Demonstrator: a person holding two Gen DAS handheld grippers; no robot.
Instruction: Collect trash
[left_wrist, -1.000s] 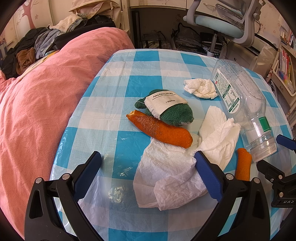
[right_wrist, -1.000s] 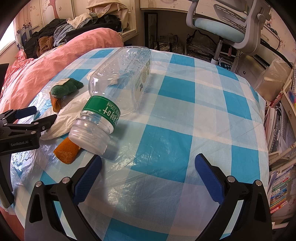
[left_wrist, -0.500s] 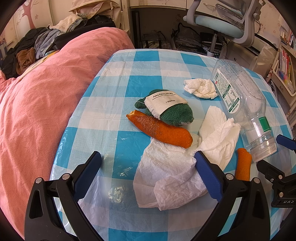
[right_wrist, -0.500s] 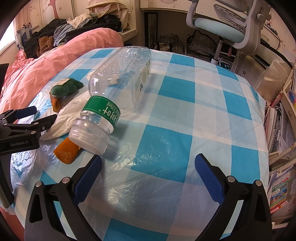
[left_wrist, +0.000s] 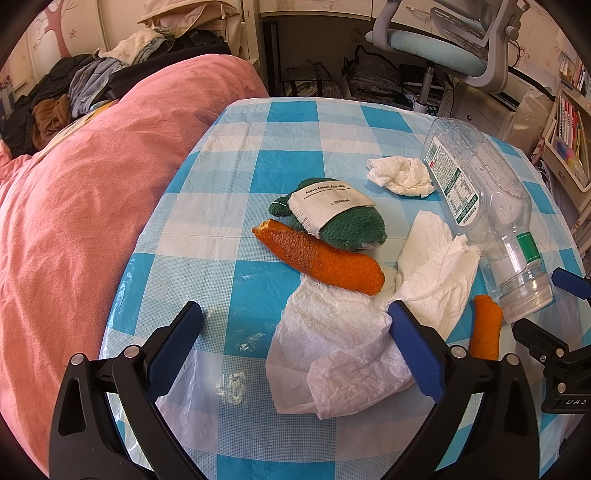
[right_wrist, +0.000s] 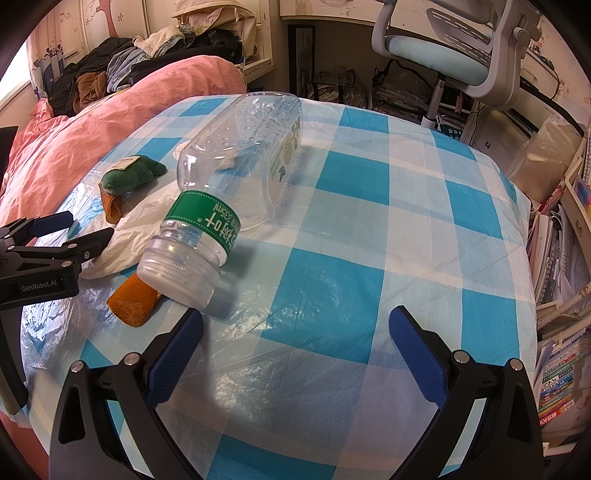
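On the blue-checked table (left_wrist: 280, 125) lies an empty clear plastic bottle (left_wrist: 484, 206) (right_wrist: 236, 177) on its side, mouth toward me. Beside it are a flat white tissue (left_wrist: 354, 332), a crumpled tissue (left_wrist: 400, 175), a long orange peel (left_wrist: 321, 260), a short orange piece (left_wrist: 485, 332) (right_wrist: 133, 299) and a green knitted thing with a white label (left_wrist: 332, 212) (right_wrist: 129, 173). My left gripper (left_wrist: 291, 343) is open, its right finger over the flat tissue. My right gripper (right_wrist: 295, 347) is open over bare cloth, just right of the bottle mouth.
A pink duvet (left_wrist: 81, 206) rises along the table's left edge. An office chair (right_wrist: 450, 48) stands beyond the far edge. Shelves of books (right_wrist: 561, 376) crowd the right side. Clothes (right_wrist: 110, 74) are piled at the back left.
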